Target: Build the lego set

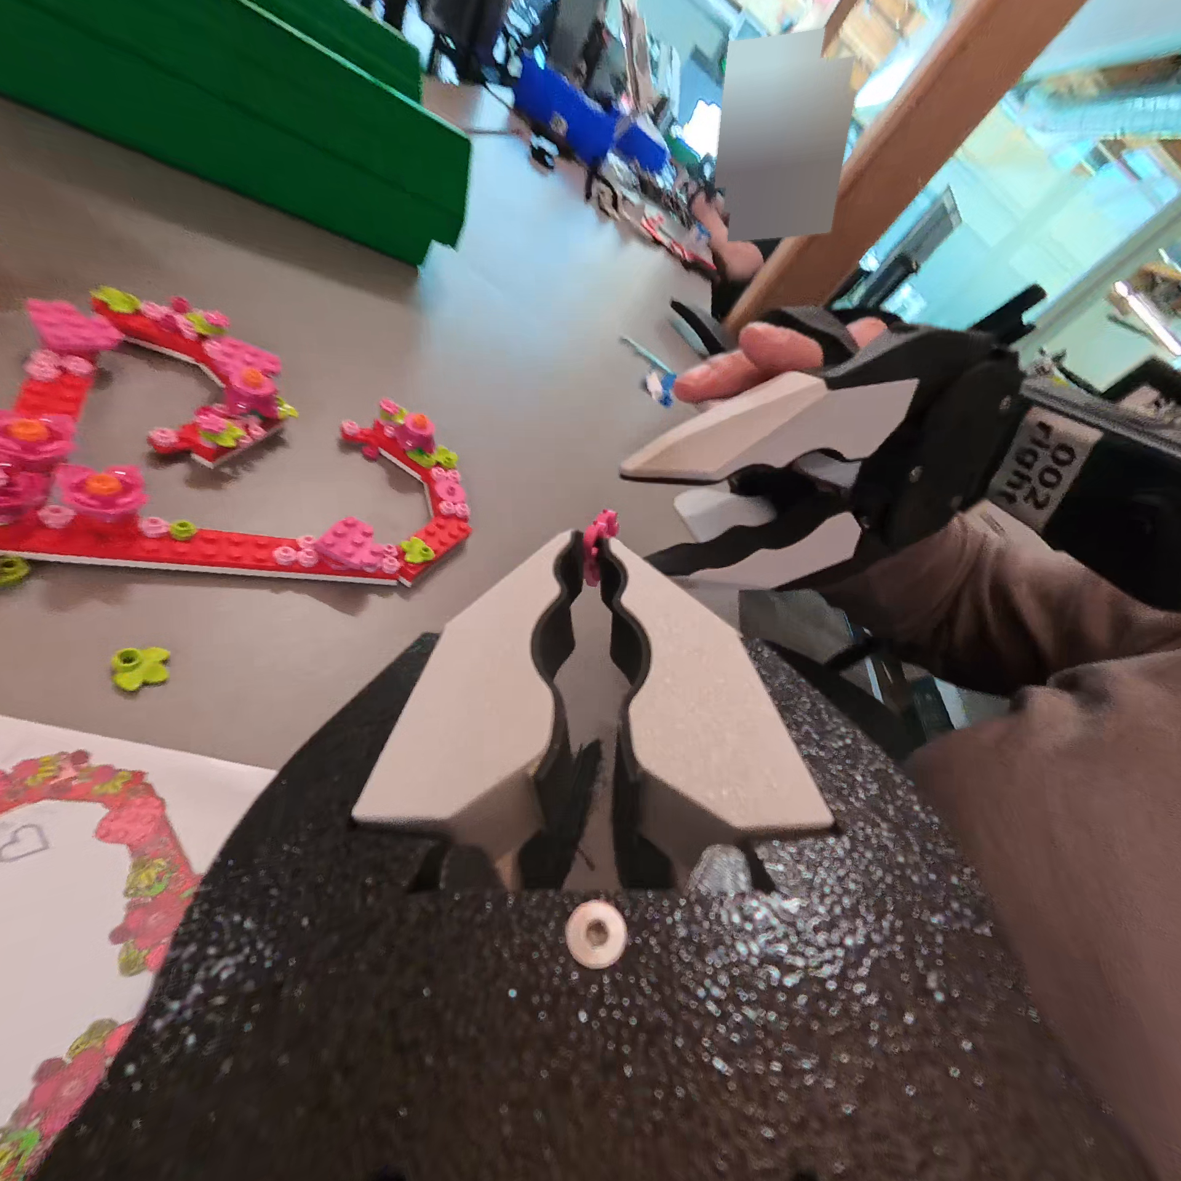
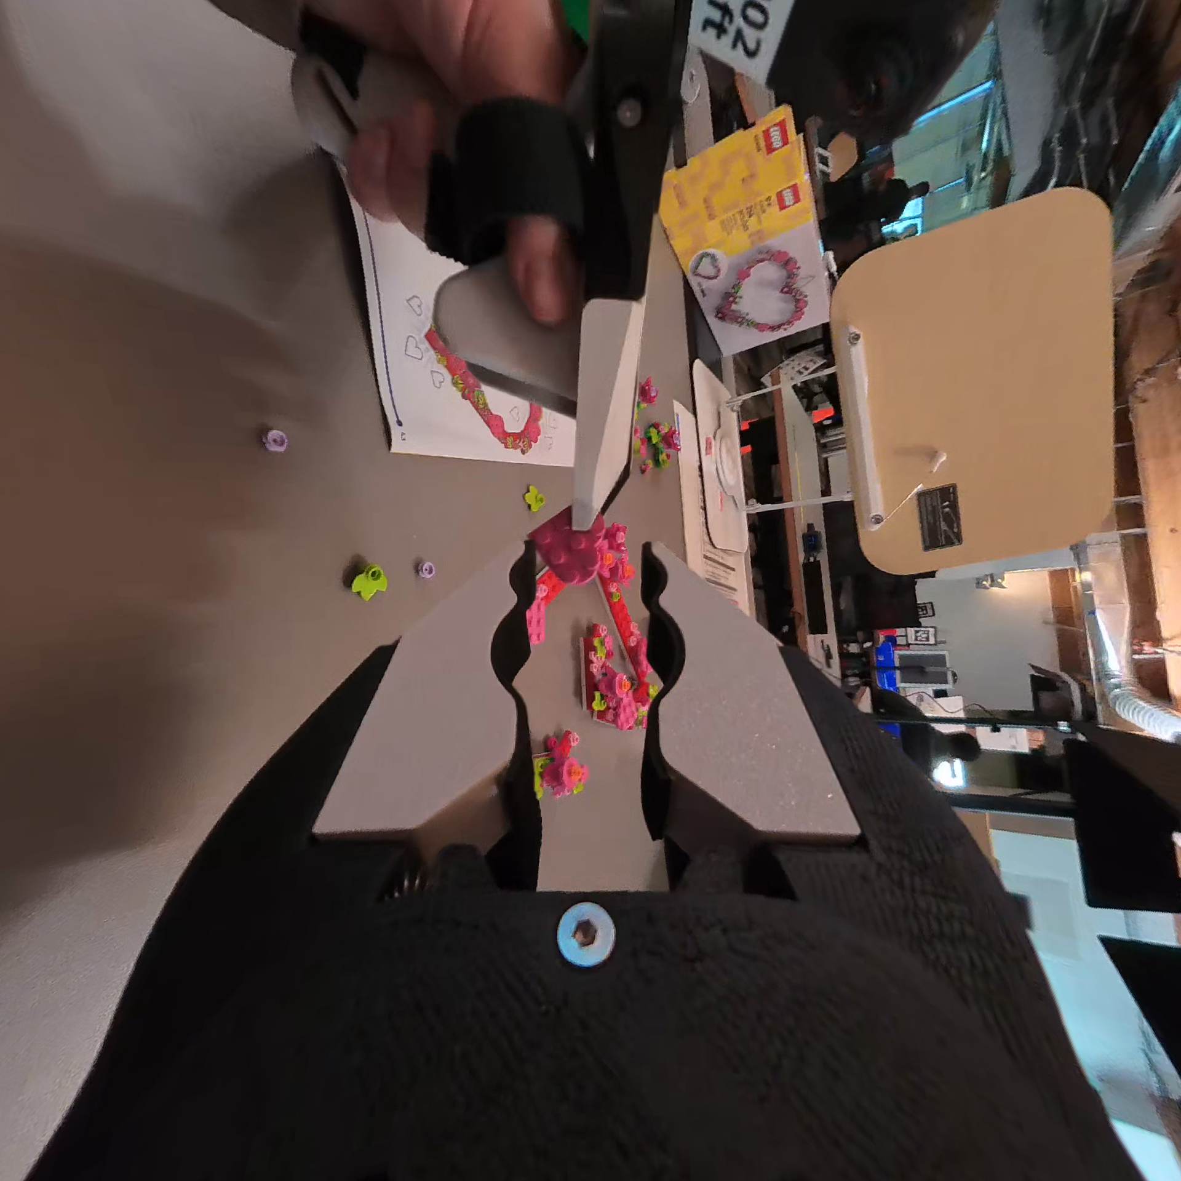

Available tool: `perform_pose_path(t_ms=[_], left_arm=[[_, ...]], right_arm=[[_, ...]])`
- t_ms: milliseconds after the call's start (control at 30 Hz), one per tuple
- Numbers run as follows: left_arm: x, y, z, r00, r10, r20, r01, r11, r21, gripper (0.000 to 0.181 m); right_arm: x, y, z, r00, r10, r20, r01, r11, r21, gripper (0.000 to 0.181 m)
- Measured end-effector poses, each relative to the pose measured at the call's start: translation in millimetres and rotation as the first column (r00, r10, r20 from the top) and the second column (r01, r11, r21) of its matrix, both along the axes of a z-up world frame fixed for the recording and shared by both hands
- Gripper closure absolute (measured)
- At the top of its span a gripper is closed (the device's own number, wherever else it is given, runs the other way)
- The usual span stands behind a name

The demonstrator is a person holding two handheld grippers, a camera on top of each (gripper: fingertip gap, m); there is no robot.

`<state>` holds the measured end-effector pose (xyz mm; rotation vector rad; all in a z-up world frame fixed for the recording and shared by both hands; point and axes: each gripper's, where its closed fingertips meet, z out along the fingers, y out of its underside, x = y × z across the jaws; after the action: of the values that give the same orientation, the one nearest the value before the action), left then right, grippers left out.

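Observation:
My left gripper (image 1: 597, 537) is shut on a small dark pink flower piece (image 1: 599, 543) and holds it edge-on above the table. In the right wrist view the left gripper (image 2: 586, 514) comes down from above, with the flower piece (image 2: 569, 551) at its tips. My right gripper (image 2: 586, 551) is open, and the flower piece sits just in front of its fingertips. In the left wrist view the right gripper (image 1: 639, 514) is open just right of the flower. The red heart-shaped build with pink flowers (image 1: 211, 549) lies in two parts on the table to the left (image 2: 617, 639).
The instruction sheet (image 1: 64, 863) lies at the near left (image 2: 447, 409). A lime leaf piece (image 1: 140, 668) lies loose near the build. Lilac round pieces (image 2: 275, 439), another lime leaf (image 2: 369, 578) and loose flowers (image 2: 658, 441) lie around. A green box (image 1: 255, 128) and the set's box (image 2: 748, 243) stand farther off. Both grippers' tips are close together, under 4 cm apart. About 8 cm separates my right fingertips from the lime leaf (image 2: 369, 578).

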<state>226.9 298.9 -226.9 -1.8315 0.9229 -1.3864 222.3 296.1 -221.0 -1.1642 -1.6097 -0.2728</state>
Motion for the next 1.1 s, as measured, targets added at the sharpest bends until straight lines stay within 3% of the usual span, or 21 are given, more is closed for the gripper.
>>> perform_pose_path(t_ms=[67, 133, 233, 367, 467, 567, 600, 633, 667, 733, 800, 867, 900, 967, 1033, 1100], left_arm=[[3, -10, -2, 0.997, -0.073, -0.032, 0.073, 0.997, 0.005, 0.179], [4, -20, 1, 0.985, -0.159, -0.071, 0.167, 0.98, 0.112, 0.179], [1, -29, -1, 0.963, -0.198, -0.181, 0.239, 0.939, 0.247, 0.179], [3, -40, 2, 0.943, -0.24, -0.229, 0.304, 0.901, 0.308, 0.179], [5, -43, -1, 0.937, -0.235, -0.258, 0.314, 0.889, 0.332, 0.179], [8, -33, 6, 0.964, -0.147, -0.222, 0.23, 0.878, 0.42, 0.178], [8, -29, 11, 0.975, -0.101, -0.197, 0.186, 0.856, 0.482, 0.171], [8, -24, 16, 0.984, -0.049, -0.174, 0.139, 0.821, 0.554, 0.144], [9, -23, 20, 0.987, -0.019, -0.159, 0.116, 0.764, 0.634, 0.129], [8, -18, 28, 0.989, 0.074, -0.125, 0.06, 0.577, 0.814, 0.126], [7, -10, 31, 0.974, 0.195, -0.116, 0.056, 0.29, 0.955, 0.134], [6, 0, 33, 0.937, 0.339, -0.085, 0.1, -0.028, 0.995, 0.158], [9, 3, 28, 0.918, 0.385, -0.1, 0.162, -0.131, 0.978, 0.159], [16, 4, 19, 0.901, 0.419, -0.112, 0.237, -0.261, 0.936, 0.152], [21, 0, 22, 0.905, 0.421, -0.061, 0.238, -0.383, 0.892, 0.155], [25, 2, 19, 0.898, 0.436, -0.064, 0.274, -0.438, 0.856, 0.157]], right_arm=[[1, -4, -3, 1.0, 0.014, -0.006, -0.014, 0.999, -0.05, 0.157], [0, -14, -6, 0.996, 0.019, -0.087, -0.038, 0.975, -0.219, 0.166], [1, -27, -6, 0.976, -0.033, -0.216, -0.083, 0.859, -0.505, 0.171], [0, -37, -6, 0.961, -0.056, -0.271, -0.139, 0.751, -0.646, 0.173], [2, -38, -11, 0.964, -0.072, -0.256, -0.127, 0.721, -0.681, 0.176], [5, -31, -6, 0.936, -0.138, -0.323, -0.143, 0.692, -0.708, 0.176], [7, -27, -2, 0.915, -0.176, -0.362, -0.157, 0.672, -0.723, 0.176], [10, -21, 1, 0.887, -0.228, -0.402, -0.167, 0.653, -0.738, 0.176], [13, -15, 6, 0.85, -0.279, -0.447, -0.187, 0.632, -0.752, 0.176], [18, -5, 14, 0.755, -0.392, -0.525, -0.26, 0.557, -0.789, 0.176], [23, 3, 21, 0.648, -0.503, -0.572, -0.366, 0.453, -0.813, 0.176], [26, 10, 25, 0.564, -0.583, -0.585, -0.473, 0.352, -0.808, 0.176], [28, 12, 24, 0.539, -0.611, -0.58, -0.515, 0.306, -0.801, 0.177], [30, 14, 22, 0.512, -0.647, -0.565, -0.573, 0.232, -0.786, 0.177], [31, 14, 17, 0.513, -0.663, -0.545, -0.596, 0.182, -0.782, 0.177], [31, 13, 14, 0.516, -0.67, -0.534, -0.616, 0.144, -0.775, 0.177]])
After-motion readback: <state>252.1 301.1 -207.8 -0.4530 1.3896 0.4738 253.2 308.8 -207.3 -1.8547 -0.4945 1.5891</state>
